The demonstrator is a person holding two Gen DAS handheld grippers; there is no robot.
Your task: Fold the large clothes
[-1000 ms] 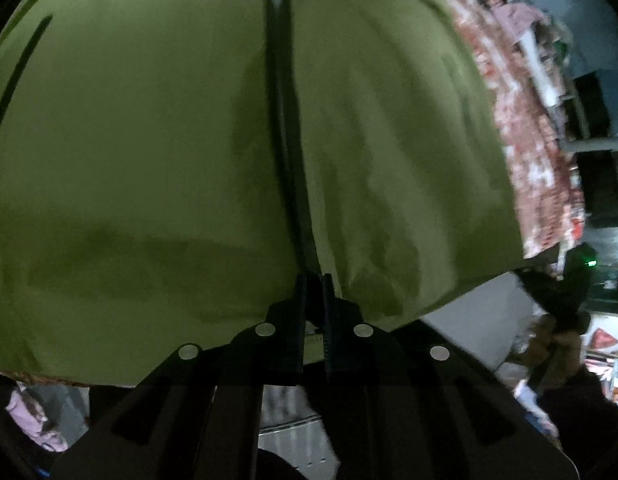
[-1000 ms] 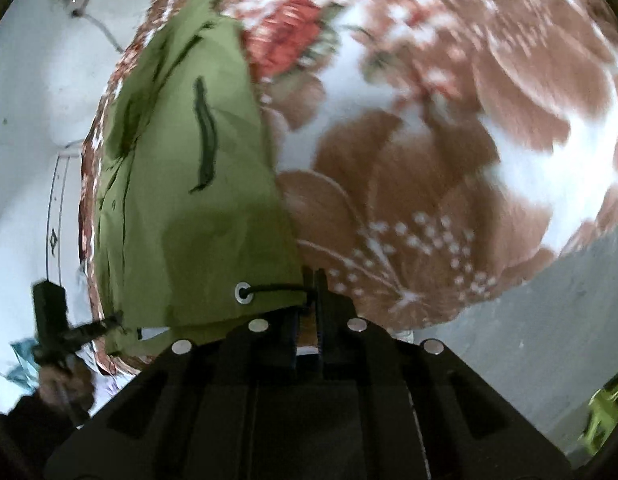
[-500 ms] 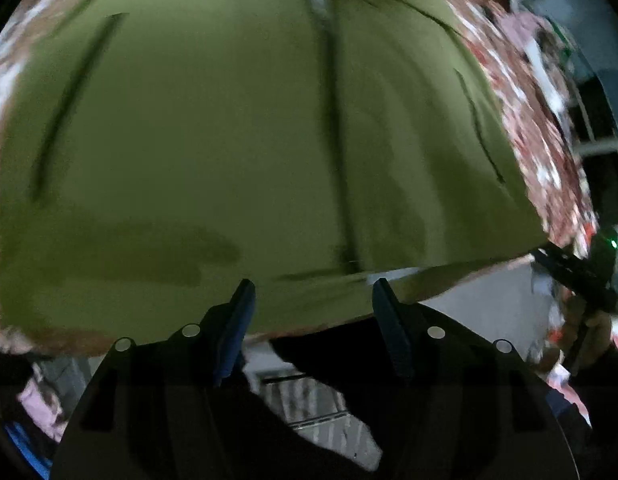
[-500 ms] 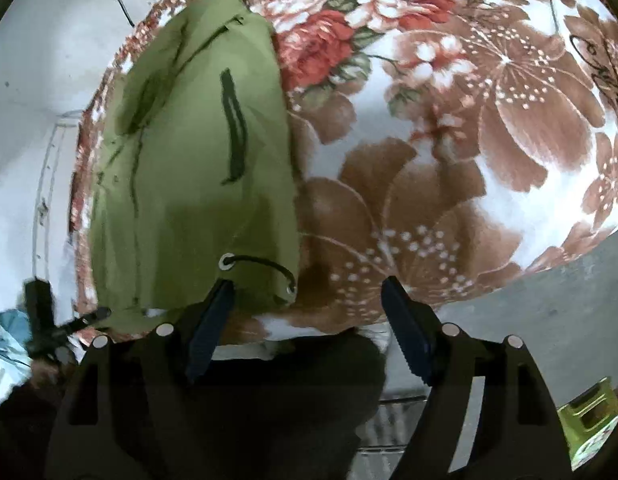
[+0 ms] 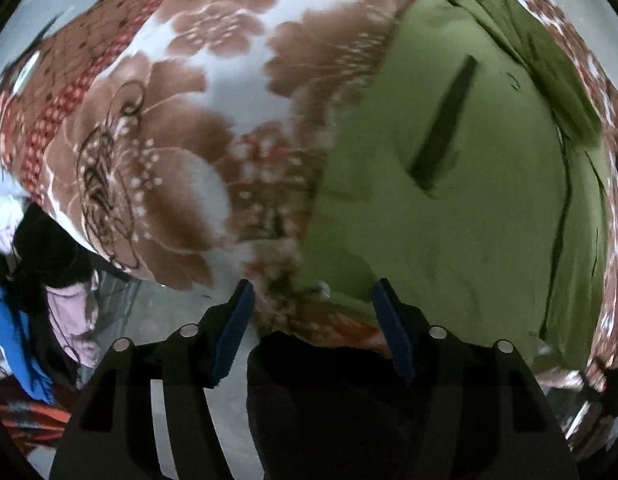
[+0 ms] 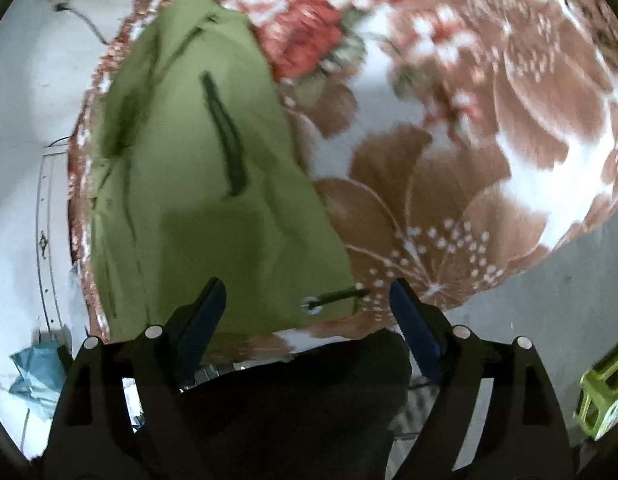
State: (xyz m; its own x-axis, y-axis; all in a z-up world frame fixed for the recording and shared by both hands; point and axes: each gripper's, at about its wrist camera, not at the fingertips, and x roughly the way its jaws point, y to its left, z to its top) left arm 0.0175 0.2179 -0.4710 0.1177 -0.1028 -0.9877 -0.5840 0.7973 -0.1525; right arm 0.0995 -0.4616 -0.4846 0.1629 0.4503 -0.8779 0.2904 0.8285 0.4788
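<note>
Broadly, a plush floral blanket [image 6: 449,168] carries the smooth olive-green jacket [image 6: 213,208], dark pocket slit [image 6: 227,148] and metal eyelet [image 6: 310,305] visible; left gripper [image 5: 311,322] and right gripper [image 6: 305,316] spread wide, empty.

No readable text, label, brand, number or sign shows in either view.

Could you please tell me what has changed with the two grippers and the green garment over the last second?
Both grippers let go. A second ago the left gripper and the right gripper were each shut on the near hem of the green garment; now both stand open with nothing between their fingers. The left camera has swung left, so the garment sits to its right. The garment lies on the floral blanket as before, its drawstring eyelet at the near edge.
</note>
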